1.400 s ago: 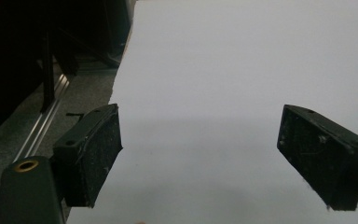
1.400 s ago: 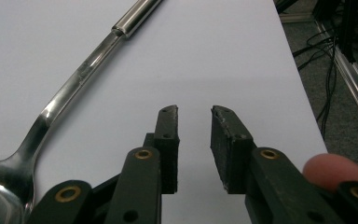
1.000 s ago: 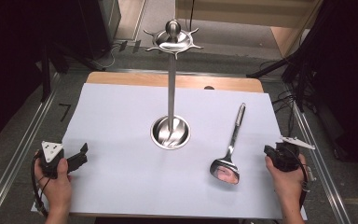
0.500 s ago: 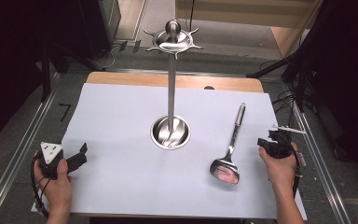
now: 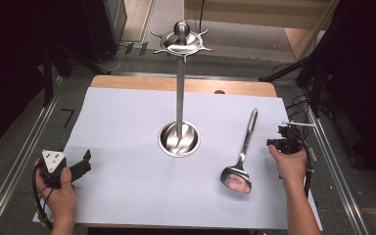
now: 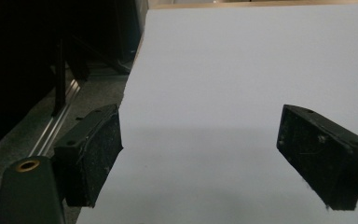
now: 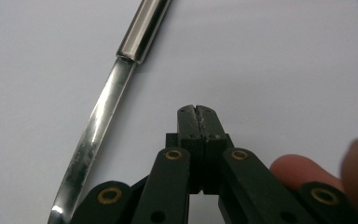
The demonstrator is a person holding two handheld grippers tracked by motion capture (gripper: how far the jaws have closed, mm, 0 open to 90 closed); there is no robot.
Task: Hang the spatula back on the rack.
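Ladle flat on white sheet, just left of closed right tool

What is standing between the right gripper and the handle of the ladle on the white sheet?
Nothing visible. In the right gripper view only bare white sheet separates the right gripper, jaws shut together, from the ladle. The high view agrees: the ladle handle lies just left of it.

We see a wooden table under a white sheet, its bare far edge showing. Metal rails run along the grey floor on both sides. Black curtains hang right, dark equipment stands left, and cables trail behind.
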